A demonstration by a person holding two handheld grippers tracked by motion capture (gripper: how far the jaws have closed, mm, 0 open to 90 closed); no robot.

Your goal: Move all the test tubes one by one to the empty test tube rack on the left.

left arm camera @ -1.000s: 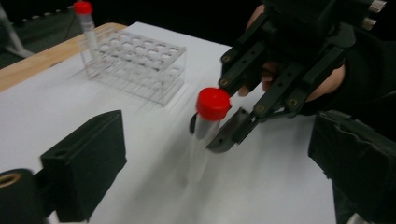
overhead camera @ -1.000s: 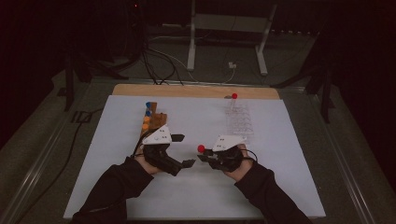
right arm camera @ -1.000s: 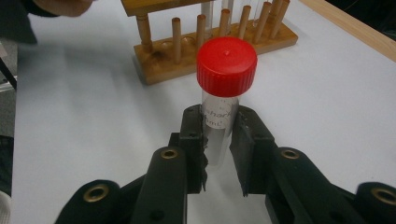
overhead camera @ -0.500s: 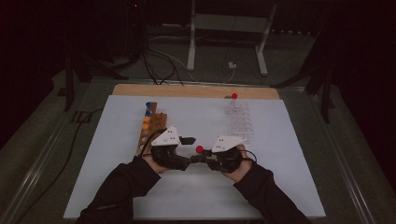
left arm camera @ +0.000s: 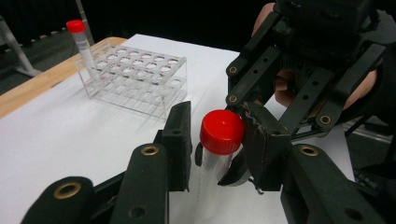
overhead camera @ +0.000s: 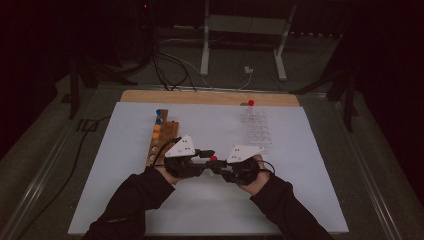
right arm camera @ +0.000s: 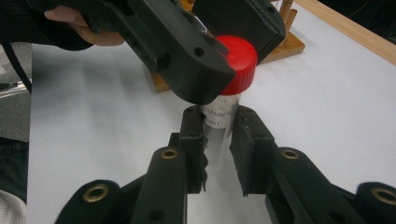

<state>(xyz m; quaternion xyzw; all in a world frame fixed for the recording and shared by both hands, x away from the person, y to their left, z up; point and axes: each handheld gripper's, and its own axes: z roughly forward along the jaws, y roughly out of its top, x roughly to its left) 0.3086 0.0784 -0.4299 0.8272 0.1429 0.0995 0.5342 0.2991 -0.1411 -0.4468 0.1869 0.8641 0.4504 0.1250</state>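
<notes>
1. The left gripper (overhead camera: 206, 154) has been brought in from beside the wooden rack (overhead camera: 161, 141) to the red cap (left arm camera: 222, 131) of the tube (right arm camera: 219, 122); a second ago it hung apart from the tube with jaws wide.
2. Its jaws have just been closing. In the left gripper view the cap sits between them: the right pad is against it, while a thin gap may remain at the left pad, so a firm clamp cannot be confirmed.
3. The right gripper (right arm camera: 218, 135) is closed on the tube's clear body just below the cap, unchanged from a second ago; the tube is held above the white mat (overhead camera: 310, 200), at the middle of the table's near half.
4. Judged meaning: the body is steadied by one gripper so the cap can be twisted off by the other; unscrewing is about to begin.
5. Tube: clear plastic, printed lettering under the cap, ribbed red screw cap fully seated.
6. A clear tube rack (left arm camera: 135, 77) stands well beyond, with one red-capped tube (left arm camera: 83, 46) in a corner hole.
</notes>
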